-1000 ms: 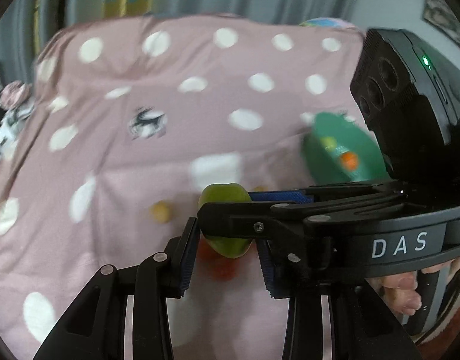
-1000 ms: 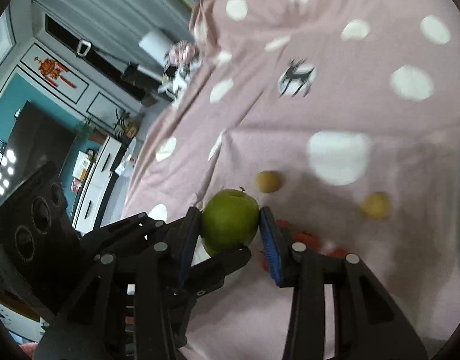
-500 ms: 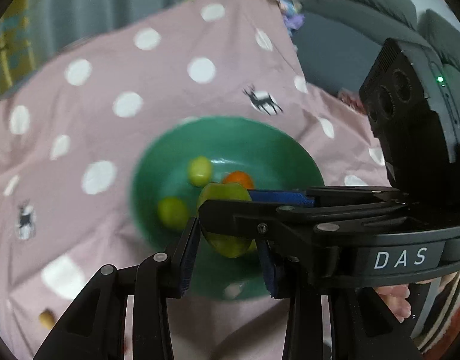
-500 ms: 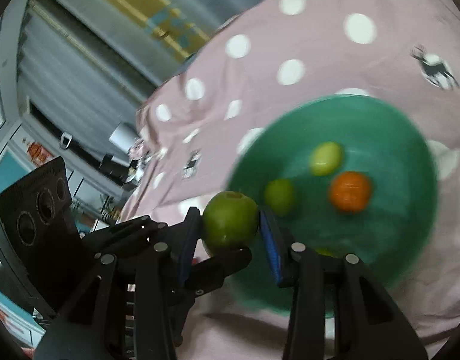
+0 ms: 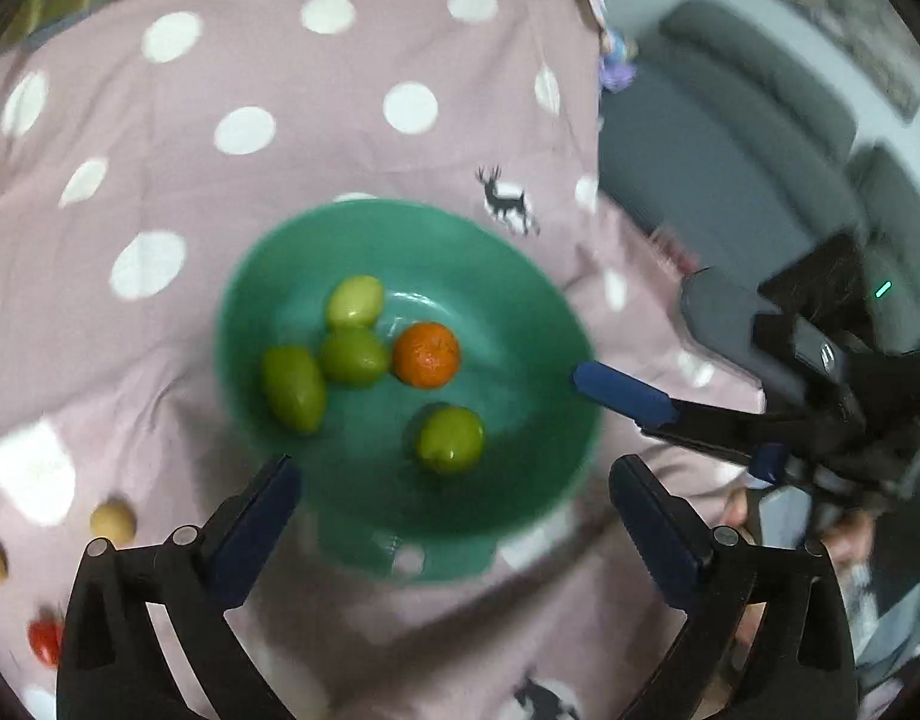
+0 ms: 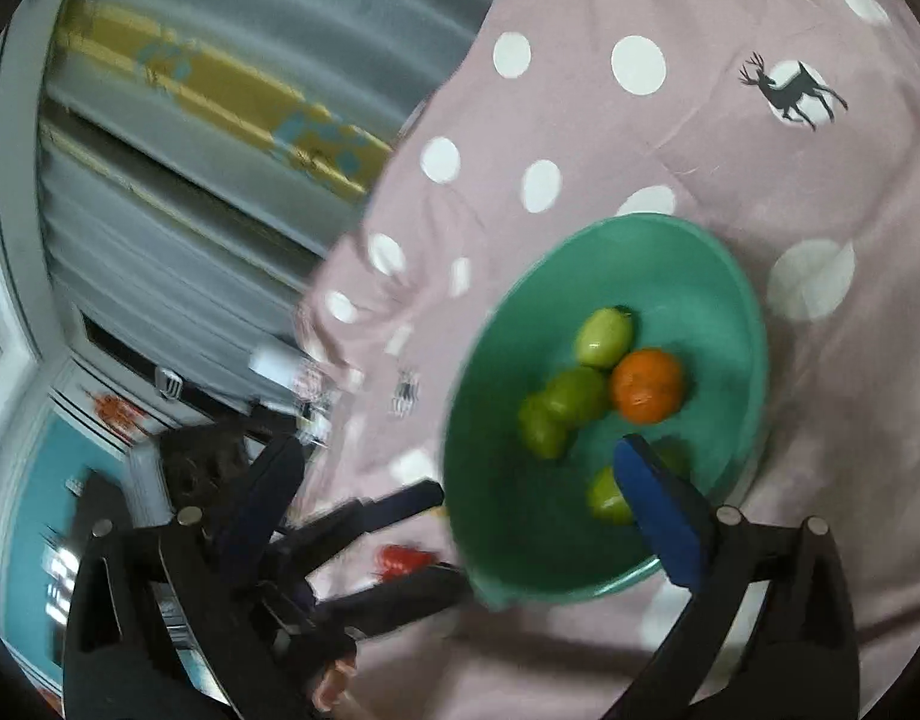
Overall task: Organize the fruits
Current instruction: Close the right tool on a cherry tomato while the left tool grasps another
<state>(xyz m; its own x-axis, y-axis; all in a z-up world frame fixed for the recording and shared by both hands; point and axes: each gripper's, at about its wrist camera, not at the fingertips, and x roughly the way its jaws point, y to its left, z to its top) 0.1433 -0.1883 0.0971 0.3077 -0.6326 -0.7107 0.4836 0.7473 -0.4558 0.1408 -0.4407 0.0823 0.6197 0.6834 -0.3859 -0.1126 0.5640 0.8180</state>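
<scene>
A green bowl [image 5: 520,312] sits on the pink polka-dot cloth and holds an orange [image 5: 426,355], three green fruits and the green apple [image 5: 449,440]. My left gripper [image 5: 453,489] is open and empty just above the bowl's near rim. My right gripper [image 6: 460,468] is open and empty over the bowl [image 6: 742,312], with one blue pad [image 6: 658,504] in front of the apple [image 6: 607,498]. The right gripper's fingers [image 5: 622,393] reach in over the bowl's right rim in the left wrist view.
Two small tan fruits [image 5: 113,521] and a red one [image 5: 44,639] lie on the cloth left of the bowl. A grey sofa [image 5: 730,138] stands beyond the cloth's right edge. Curtains [image 6: 189,120] hang behind.
Both grippers held the green apple over the bowl; they have opened and the apple now lies in the bowl. The two grippers have drawn apart.
</scene>
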